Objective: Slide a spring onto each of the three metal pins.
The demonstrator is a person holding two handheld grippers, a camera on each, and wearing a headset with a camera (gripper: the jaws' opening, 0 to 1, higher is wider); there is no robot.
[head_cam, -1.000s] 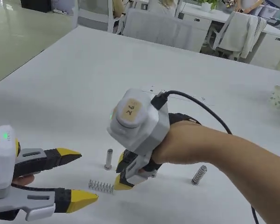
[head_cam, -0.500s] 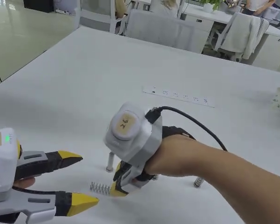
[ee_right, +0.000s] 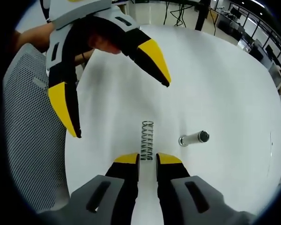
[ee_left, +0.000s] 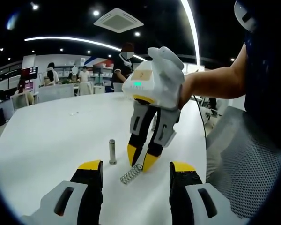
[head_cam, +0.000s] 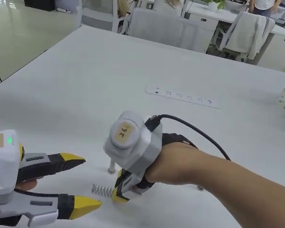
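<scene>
Two yellow-tipped jaws of the right gripper (ee_right: 147,159) stand close together, one on each side of the near end of a spring (ee_right: 146,138). Whether they actually pinch the coil or only flank it cannot be told. The spring lies flat on the white table (head_cam: 85,85), running straight away from the jaws in the right gripper view. Just to one side of it a short metal pin (ee_right: 193,138) stands upright on the table. It is bare, and apart from the spring and from both grippers. In the left gripper view the right gripper points steeply down, its tips at the table surface over the end of the spring farther from that camera, with the pin just to its left. A hand (head_cam: 180,164) wraps the right gripper's body, and a black cable (head_cam: 194,130) loops out from its top.

The left gripper (head_cam: 89,183) hangs low at the near left in the head view. Its jaws are spread wide and hold nothing, and its tips point toward the spring's free end, near it but not touching. In the right gripper view those parted jaws reach in from the upper left, above the spring's far end, with a grey mesh chair (ee_right: 28,117) behind them.

Farther back on the table a white power strip (head_cam: 183,97) lies flat, well apart from the work
</scene>
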